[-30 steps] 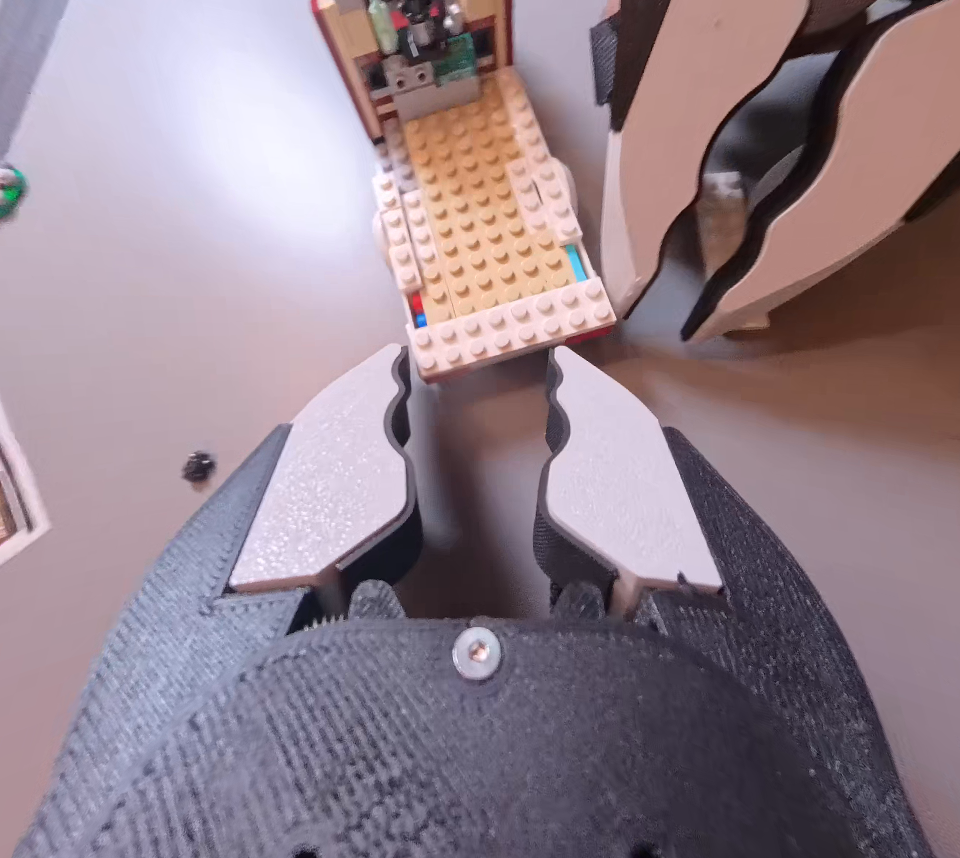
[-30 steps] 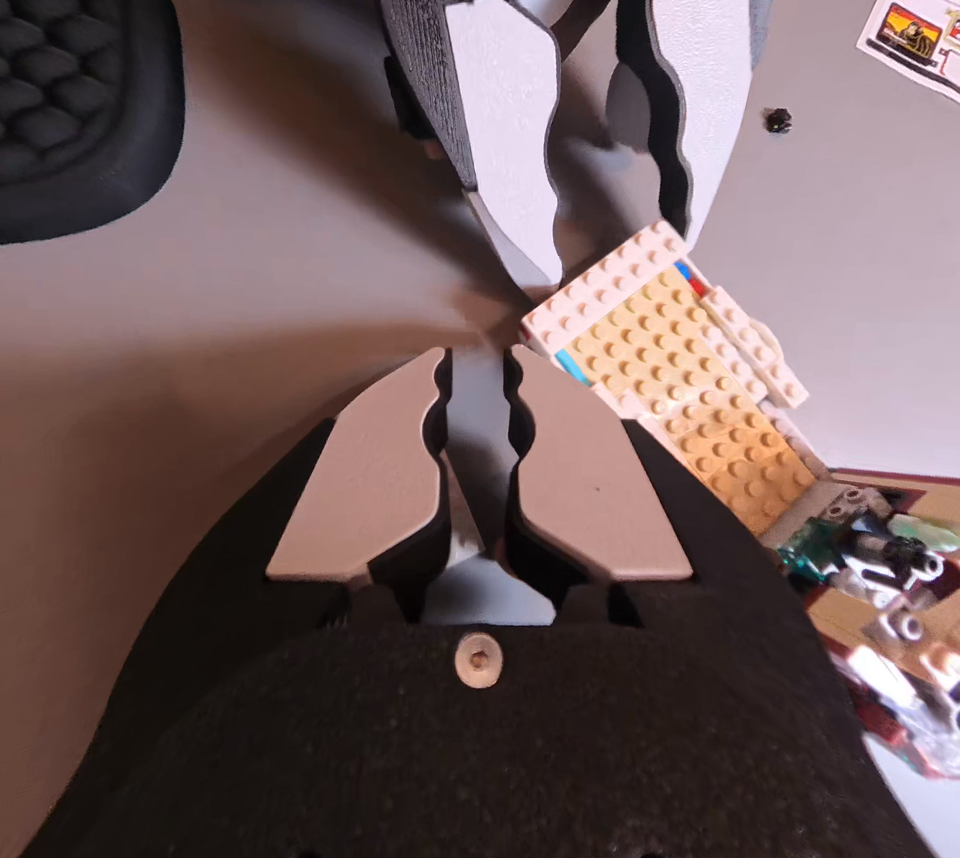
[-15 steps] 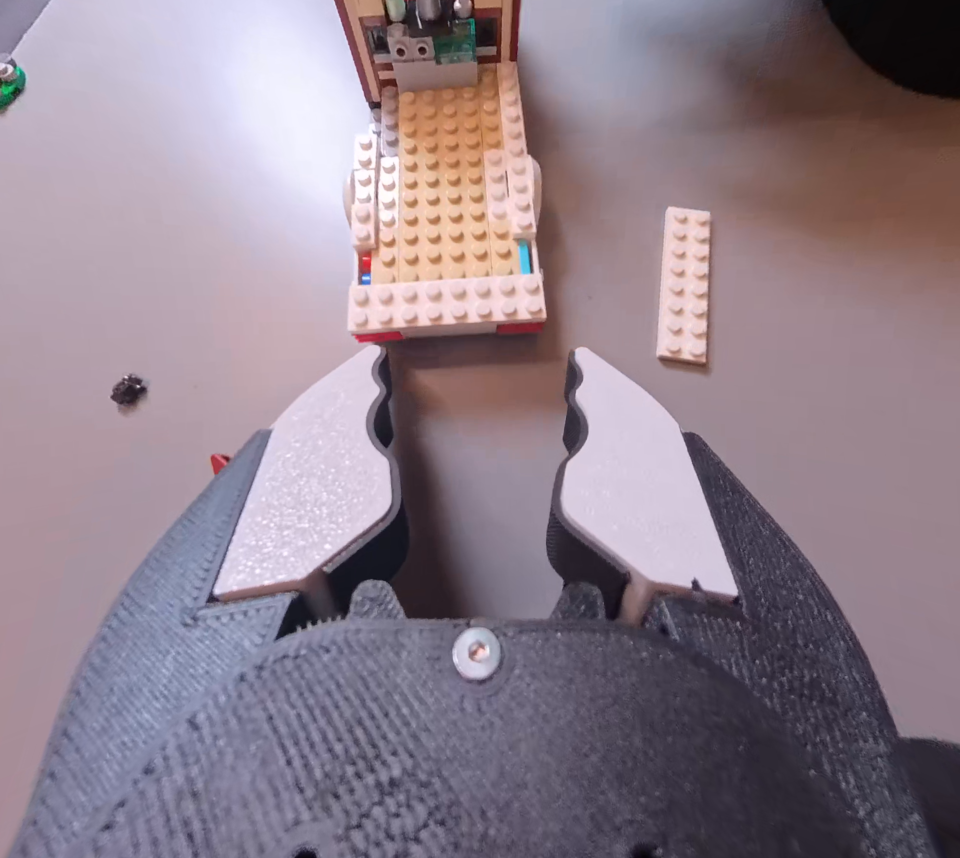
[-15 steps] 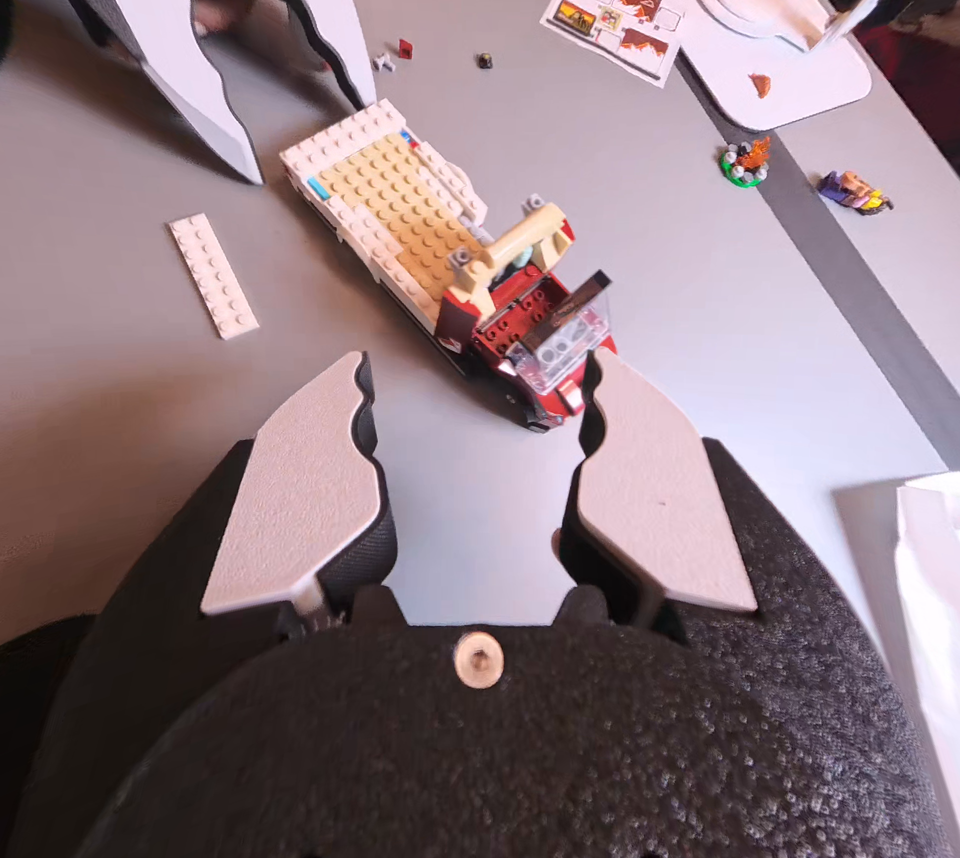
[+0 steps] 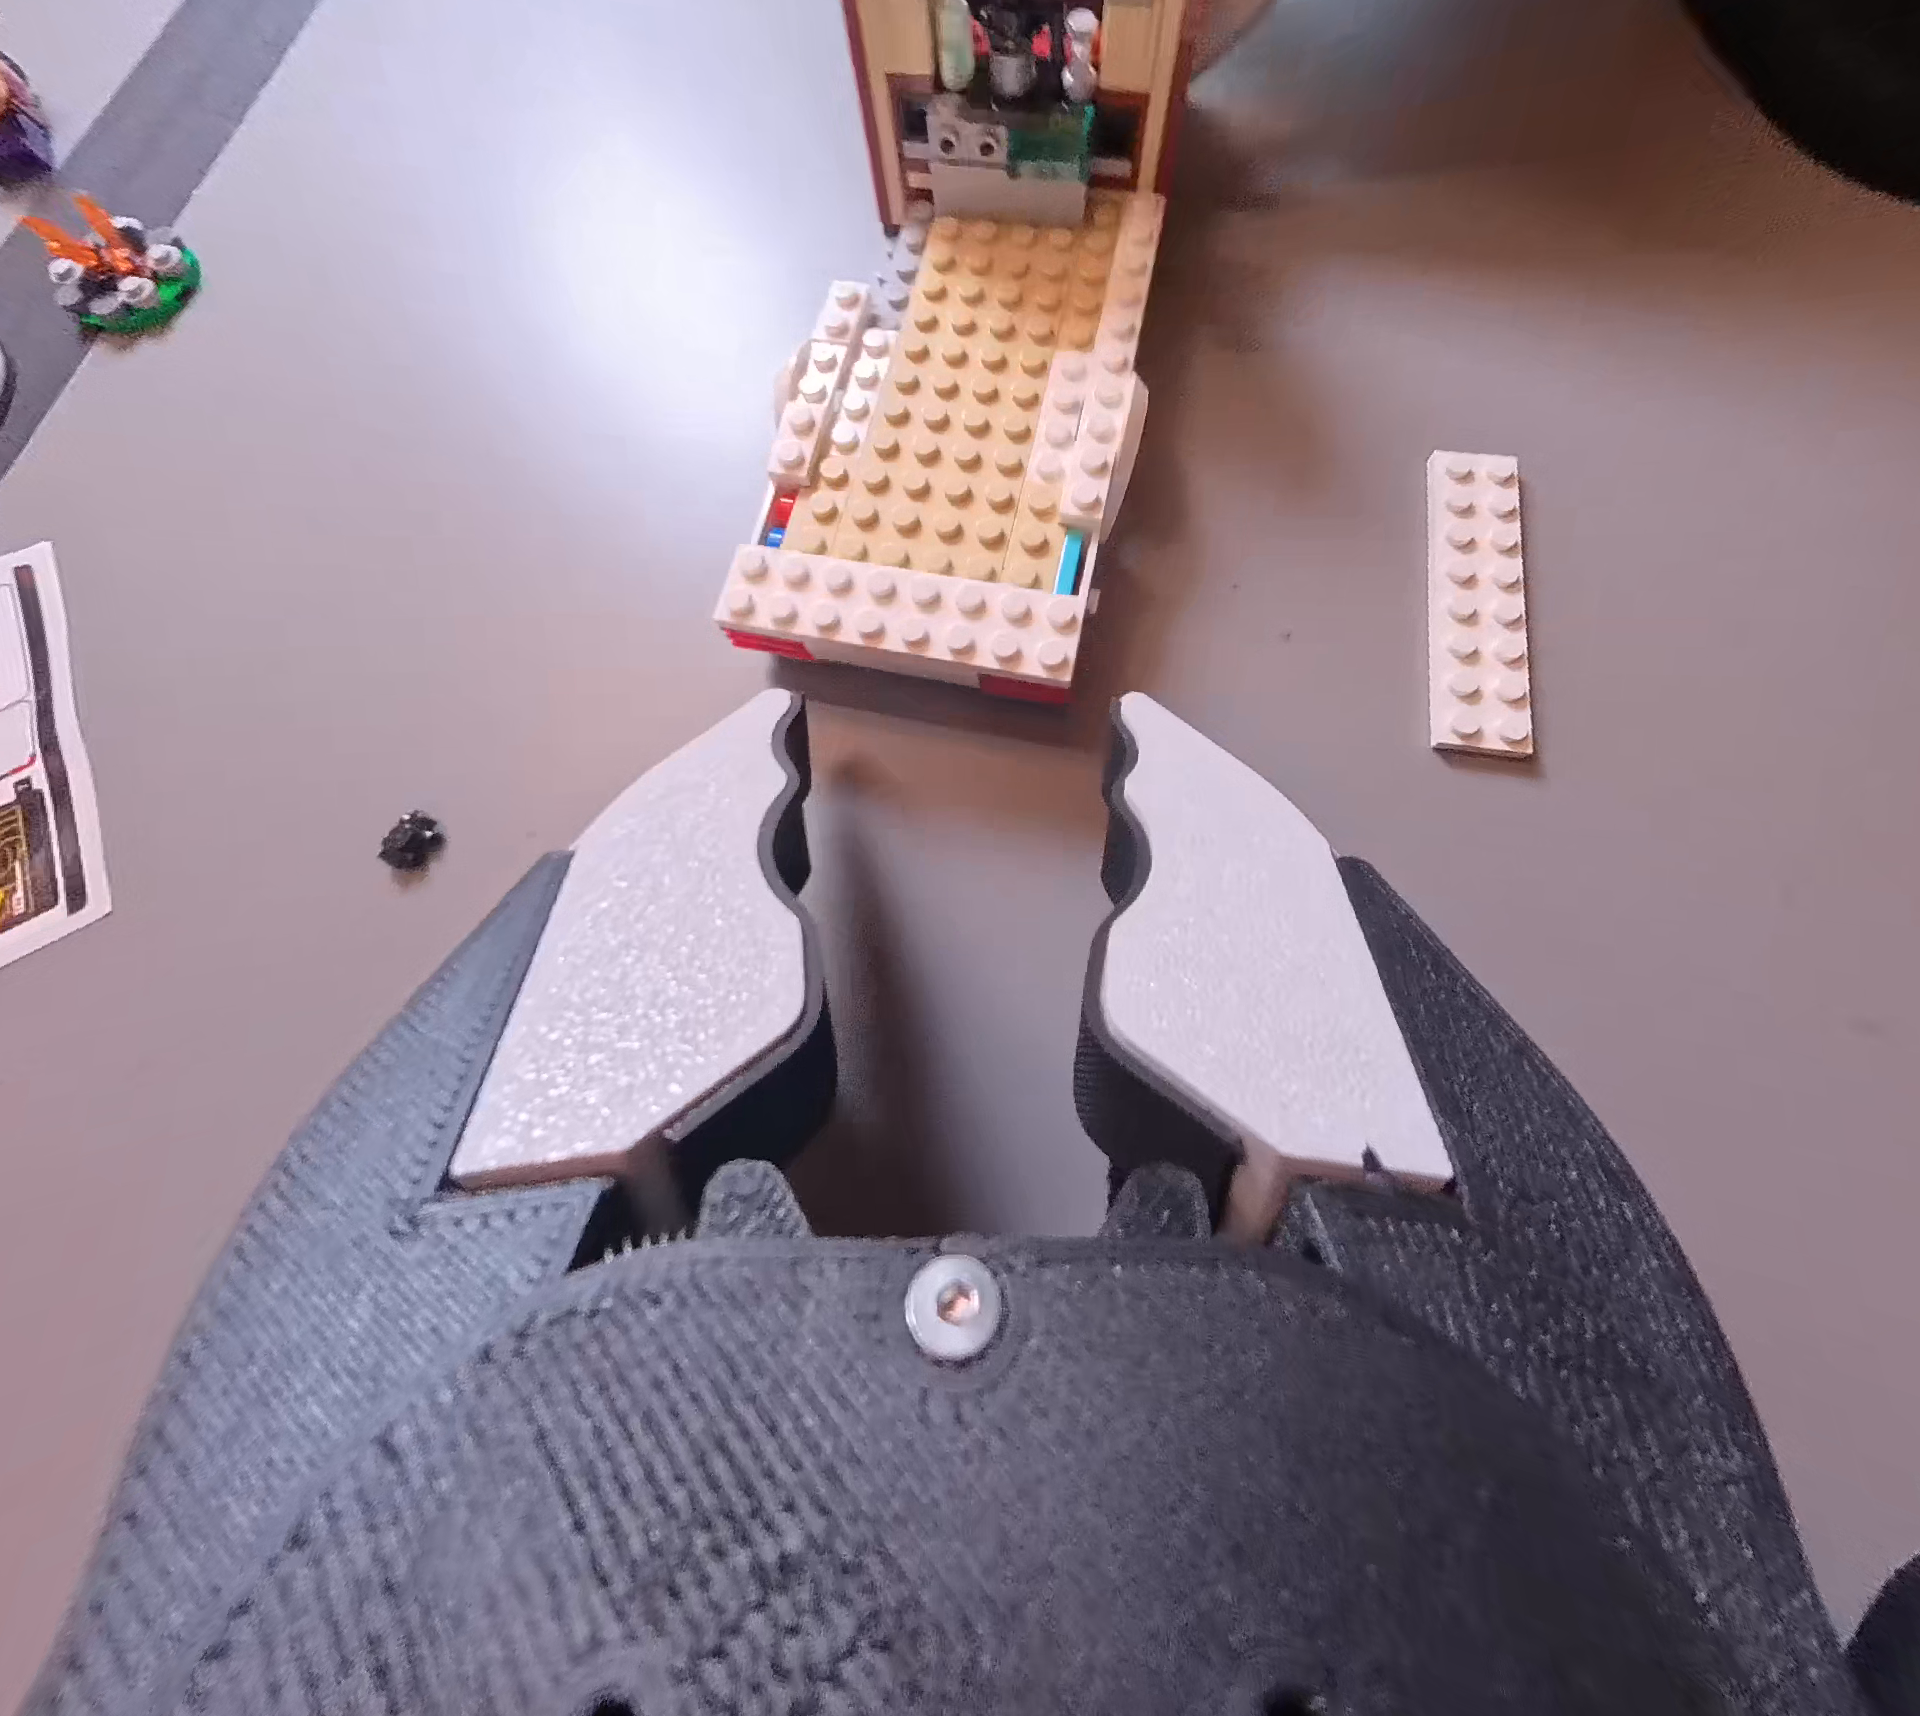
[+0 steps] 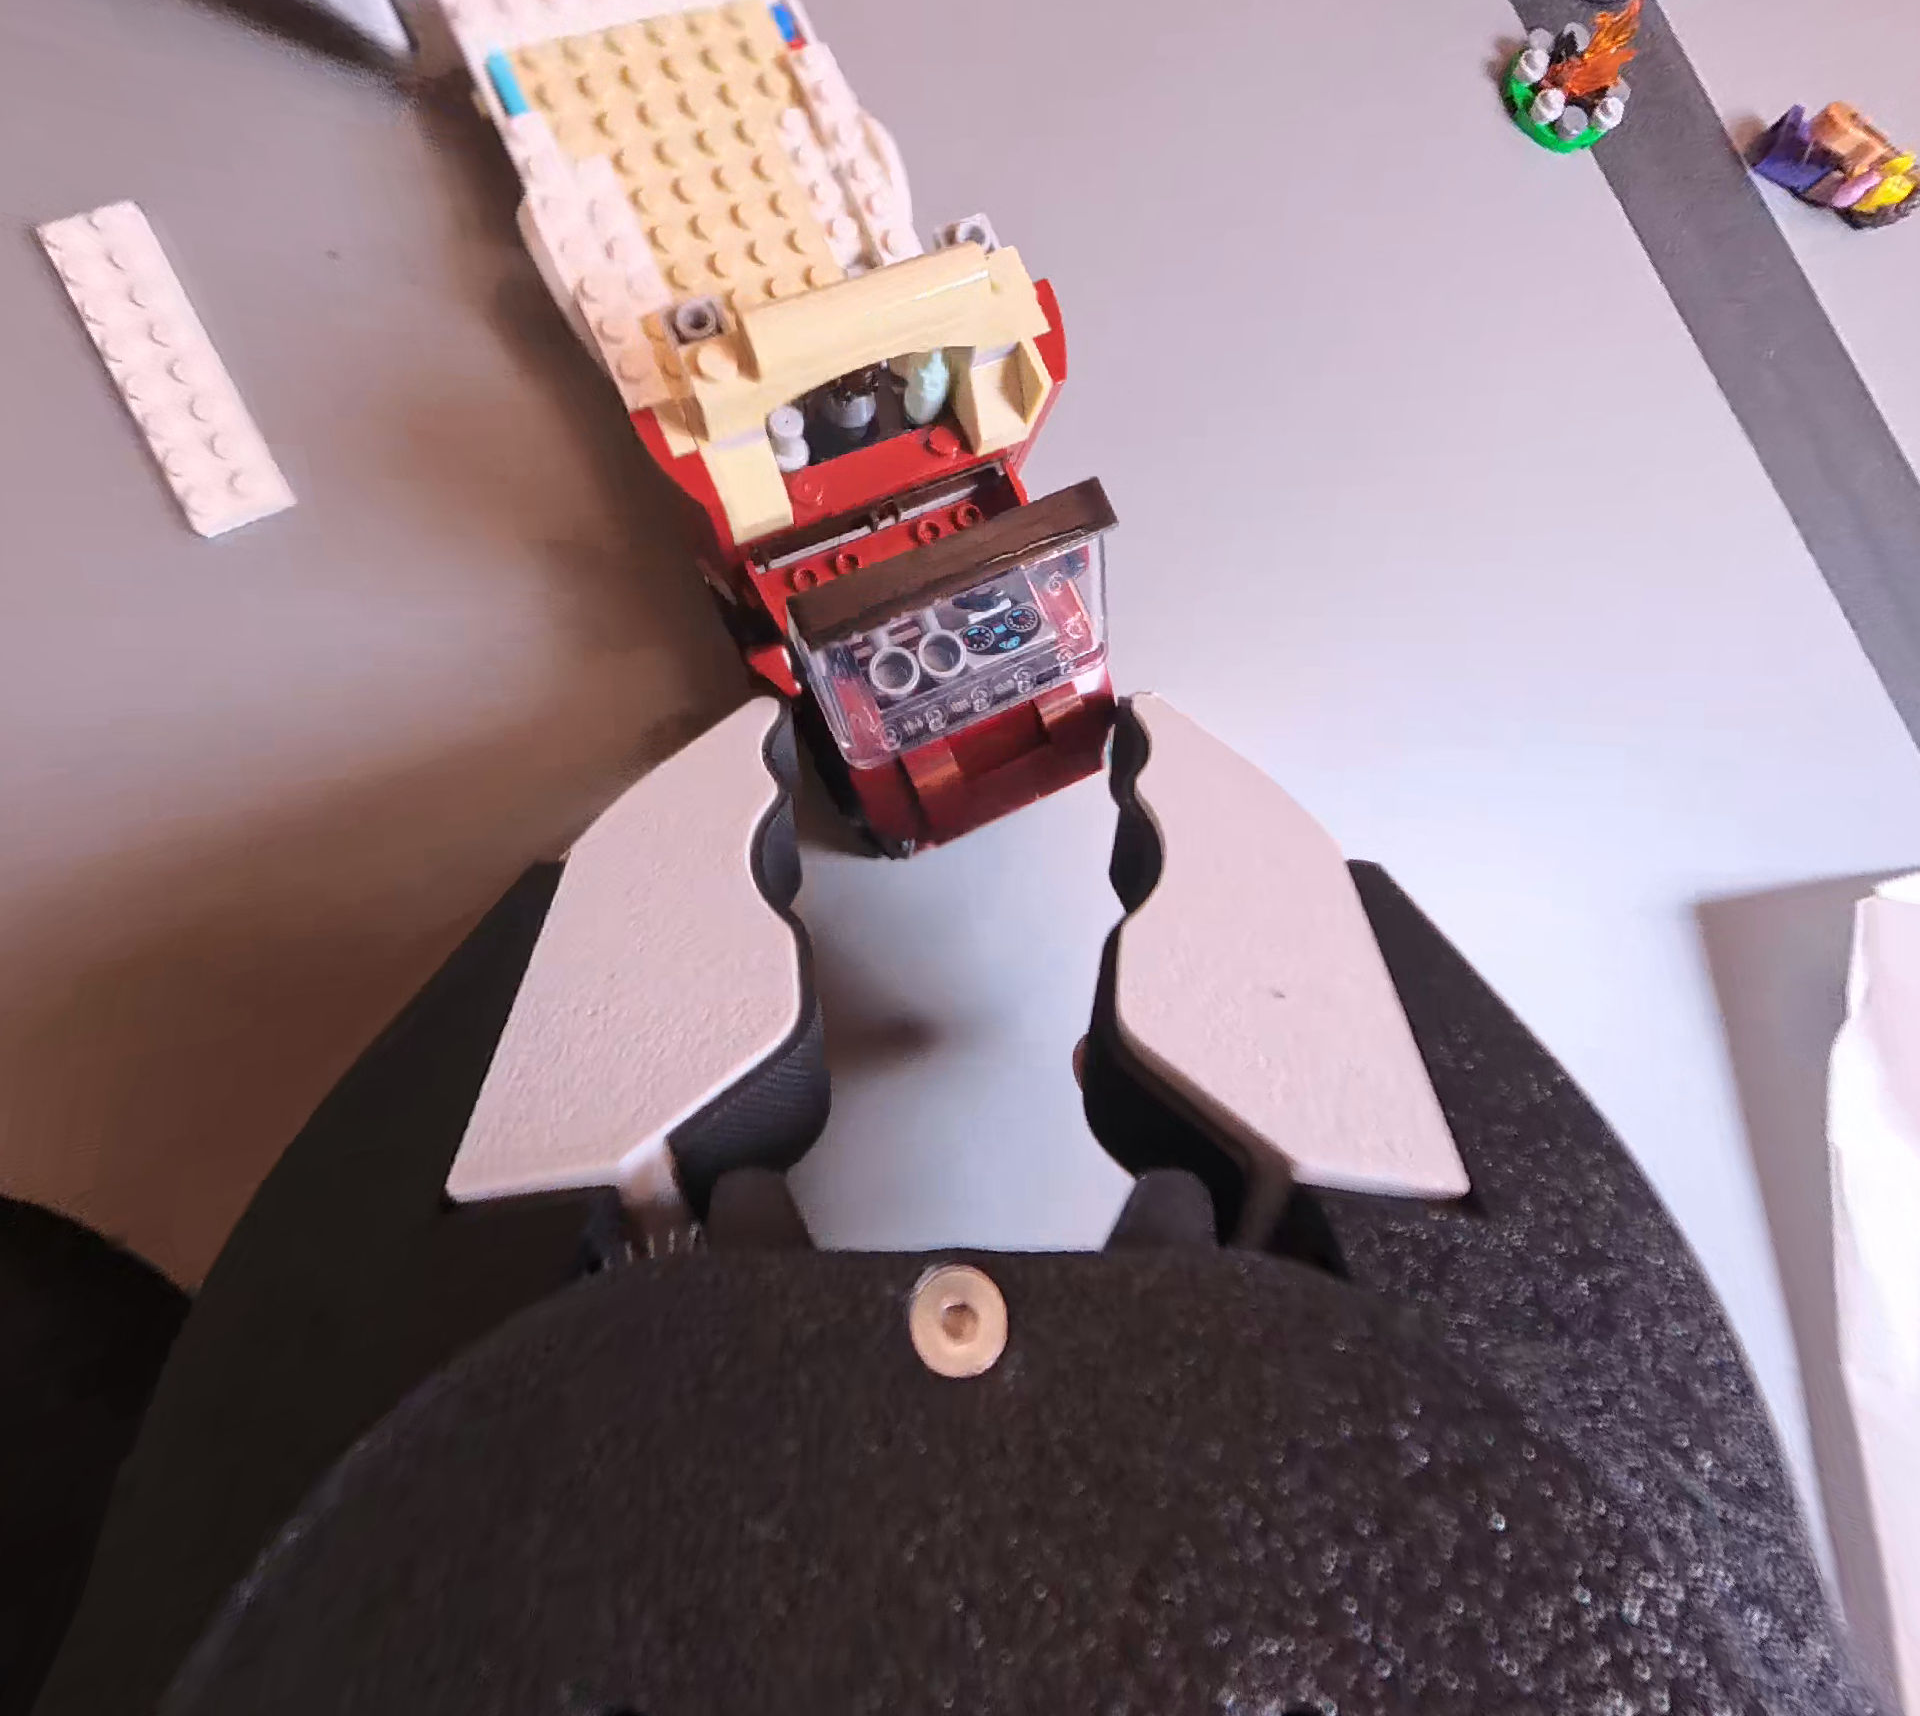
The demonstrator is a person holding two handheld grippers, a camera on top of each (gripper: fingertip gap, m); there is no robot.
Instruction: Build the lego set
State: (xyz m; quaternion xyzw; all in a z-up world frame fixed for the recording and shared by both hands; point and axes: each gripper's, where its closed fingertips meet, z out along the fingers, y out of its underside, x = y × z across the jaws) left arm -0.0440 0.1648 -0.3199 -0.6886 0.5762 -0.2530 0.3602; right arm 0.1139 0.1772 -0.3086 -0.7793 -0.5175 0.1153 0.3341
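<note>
The lego vehicle [image 5: 961,378] was seen standing on the grey surface [image 5: 468,108], between the two grippers and lengthwise to both. The left gripper [image 5: 954,721] was held just short of its white rear edge, jaws spread wide and empty, with bare surface showing between them. The right gripper [image 6: 951,726] was found at the opposite end, its jaws likewise wide, with the dark red nose and clear windscreen piece [image 6: 951,658] of the vehicle placed just ahead of and between the fingertips (whether either tip touched the red bodywork could not be told from this angle). The tan studded bed [image 6: 675,128] was edged with white bricks, and a tan arch [image 6: 883,316] was set over the cab. A loose white plate [image 5: 1481,601] was lying flat on the surface beside the vehicle, apart from it. A small black piece [image 5: 412,838] was seen near the left gripper, a sticker sheet [image 5: 42,752] at the frame edge, and a small green-based build with orange flames [image 6: 1569,82] on a darker strip farther off, with a purple build [image 6: 1839,165] near it.
</note>
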